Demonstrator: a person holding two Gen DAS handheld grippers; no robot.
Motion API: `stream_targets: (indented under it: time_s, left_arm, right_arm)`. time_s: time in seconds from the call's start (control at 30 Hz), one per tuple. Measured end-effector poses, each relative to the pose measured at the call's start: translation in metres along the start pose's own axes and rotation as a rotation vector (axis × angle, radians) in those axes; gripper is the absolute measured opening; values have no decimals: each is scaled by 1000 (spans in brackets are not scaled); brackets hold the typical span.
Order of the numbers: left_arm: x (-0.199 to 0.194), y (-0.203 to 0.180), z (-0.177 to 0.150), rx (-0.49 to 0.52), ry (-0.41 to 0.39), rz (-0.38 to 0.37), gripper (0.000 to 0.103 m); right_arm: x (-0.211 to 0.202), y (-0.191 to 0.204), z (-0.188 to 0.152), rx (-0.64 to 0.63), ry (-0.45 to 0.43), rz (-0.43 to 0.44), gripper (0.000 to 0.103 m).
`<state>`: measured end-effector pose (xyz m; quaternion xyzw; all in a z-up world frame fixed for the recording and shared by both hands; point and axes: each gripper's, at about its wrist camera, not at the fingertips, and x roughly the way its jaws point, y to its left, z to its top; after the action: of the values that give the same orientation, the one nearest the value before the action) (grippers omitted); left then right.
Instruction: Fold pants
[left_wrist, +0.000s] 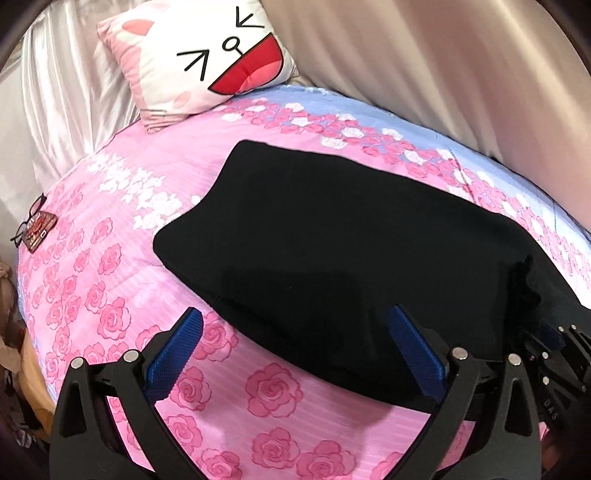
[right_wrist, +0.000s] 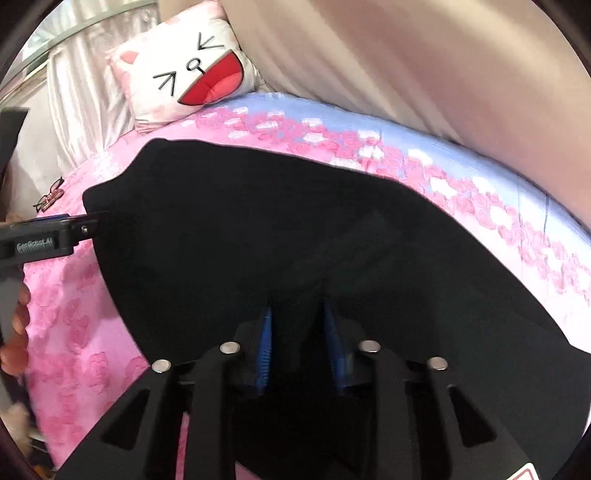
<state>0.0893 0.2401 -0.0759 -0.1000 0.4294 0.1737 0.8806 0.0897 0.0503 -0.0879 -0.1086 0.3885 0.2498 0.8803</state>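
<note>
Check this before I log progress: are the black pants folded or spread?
Folded: the black pants lie as one compact block on the floral bedspread, no separate legs showing.

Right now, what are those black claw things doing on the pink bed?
A person is folding black pants on the rose-print bedspread with two handheld claws. The right claw is pinched shut on the fabric. The left claw is wide open at the pants' near edge, holding nothing. A cat pillow sits at the far end.
</note>
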Motion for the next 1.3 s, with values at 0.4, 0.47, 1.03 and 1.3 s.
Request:
stream_targets:
  time_s: [0.4, 0.47, 1.03, 1.3]
  left_arm:
    - [0, 15, -7, -33, 4, -12, 98]
    - [0, 11, -8, -25, 10, -24, 98]
    - [62, 83, 32, -359, 29, -57, 95]
    - [-4, 14, 65, -136, -153, 7, 16]
  right_arm:
    - [-62, -16, -32, -5, 14, 25, 54]
    - [-47, -1, -30, -46, 20, 24, 54]
    - [-108, -41, -58, 106, -112, -144, 76]
    - [-171, -141, -126, 396, -155, -374, 80]
